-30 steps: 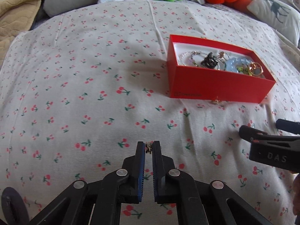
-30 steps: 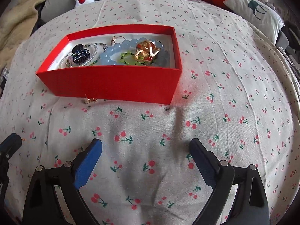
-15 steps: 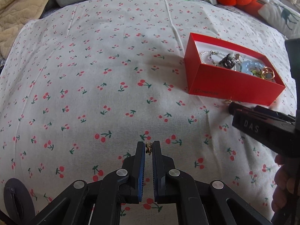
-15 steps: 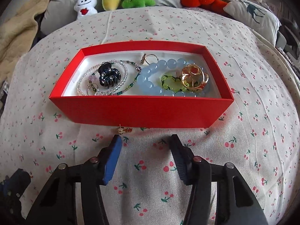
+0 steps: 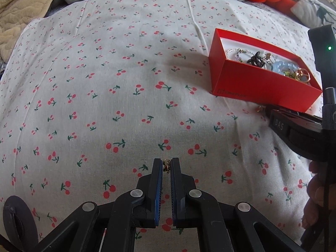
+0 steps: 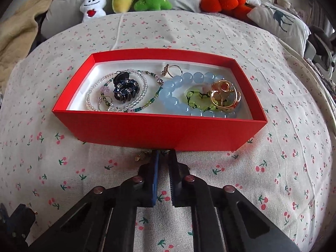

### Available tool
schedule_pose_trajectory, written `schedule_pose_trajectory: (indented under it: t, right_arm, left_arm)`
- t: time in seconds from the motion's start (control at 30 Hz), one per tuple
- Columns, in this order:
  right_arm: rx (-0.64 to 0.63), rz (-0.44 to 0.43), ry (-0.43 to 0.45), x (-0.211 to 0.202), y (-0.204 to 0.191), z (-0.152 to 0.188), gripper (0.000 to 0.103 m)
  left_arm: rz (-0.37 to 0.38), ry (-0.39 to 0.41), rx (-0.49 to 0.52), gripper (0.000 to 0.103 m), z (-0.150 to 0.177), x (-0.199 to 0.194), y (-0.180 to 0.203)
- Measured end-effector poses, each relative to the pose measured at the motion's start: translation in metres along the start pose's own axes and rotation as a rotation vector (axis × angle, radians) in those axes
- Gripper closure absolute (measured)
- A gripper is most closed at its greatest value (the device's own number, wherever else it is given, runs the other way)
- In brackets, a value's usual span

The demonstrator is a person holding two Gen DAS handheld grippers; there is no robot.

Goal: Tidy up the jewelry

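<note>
Earring (image 6: 141, 156) lies on the sheet against the near wall of the red box (image 6: 159, 130), just left of the right gripper (image 6: 163, 154), whose nearly closed fingers seem to miss it. Left gripper (image 5: 167, 166) pinches a second small earring (image 5: 167, 165), lower centre, well apart from the box (image 5: 258, 86).

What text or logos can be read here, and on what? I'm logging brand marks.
"DAS": raised letters on the right gripper, seen from the left wrist.
"ONEPLUS", faint and partly readable: near wall of the red box.
Nothing else is legible.
</note>
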State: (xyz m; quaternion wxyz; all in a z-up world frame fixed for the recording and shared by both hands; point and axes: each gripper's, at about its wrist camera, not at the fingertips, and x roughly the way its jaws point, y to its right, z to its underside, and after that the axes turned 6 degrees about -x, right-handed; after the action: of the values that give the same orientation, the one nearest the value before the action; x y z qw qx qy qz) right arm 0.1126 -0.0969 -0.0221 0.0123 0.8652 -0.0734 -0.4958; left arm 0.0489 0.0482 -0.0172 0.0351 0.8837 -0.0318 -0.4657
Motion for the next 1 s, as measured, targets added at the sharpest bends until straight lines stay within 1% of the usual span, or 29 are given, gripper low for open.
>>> schedule_pose_trajectory:
  t: [0.1, 0.4, 0.53, 0.67, 0.77, 0.8, 0.87, 0.9, 0.93, 0.97, 1.0]
  right_arm:
    - [-0.005, -0.035, -0.007, -0.001, 0.007, 0.000, 0.103]
    - [-0.019, -0.172, -0.053, -0.011, 0.036, 0.010, 0.103]
    - [-0.002, -0.234, -0.085, -0.020, 0.052, 0.017, 0.103]
    - [-0.018, -0.260, -0.098, -0.031, 0.066, 0.022, 0.103]
    - [-0.024, -0.330, -0.106, -0.037, 0.071, 0.025, 0.103]
    - [-0.020, -0.348, -0.098, -0.039, 0.071, 0.025, 0.101]
    - [-0.021, -0.353, -0.089, -0.040, 0.065, 0.023, 0.099]
    - [-0.020, -0.353, -0.086, -0.039, 0.061, 0.022, 0.091]
    - [-0.014, -0.356, -0.086, -0.037, 0.056, 0.021, 0.075]
    - [-0.006, -0.358, -0.087, -0.035, 0.051, 0.020, 0.066]
    - [0.006, -0.362, -0.085, -0.032, 0.047, 0.018, 0.052]
  left_arm:
    - [-0.001, -0.001, 0.007, 0.101, 0.000, 0.000, 0.001]
    - [0.011, 0.003, 0.011, 0.101, 0.002, -0.003, 0.004]
    - [0.020, 0.008, 0.014, 0.101, 0.004, -0.007, 0.006]
    - [0.023, 0.012, 0.020, 0.101, 0.007, -0.012, 0.007]
    - [0.027, 0.013, 0.014, 0.101, 0.008, -0.015, 0.006]
    - [0.029, 0.014, 0.010, 0.101, 0.009, -0.016, 0.006]
    - [0.033, 0.017, 0.001, 0.101, 0.009, -0.018, 0.005]
    - [0.033, 0.018, -0.003, 0.101, 0.009, -0.018, 0.004]
    - [0.034, 0.018, -0.007, 0.101, 0.010, -0.019, 0.004]
    - [0.035, 0.017, -0.012, 0.101, 0.010, -0.019, 0.003]
    - [0.036, 0.015, -0.015, 0.101, 0.010, -0.019, 0.002]
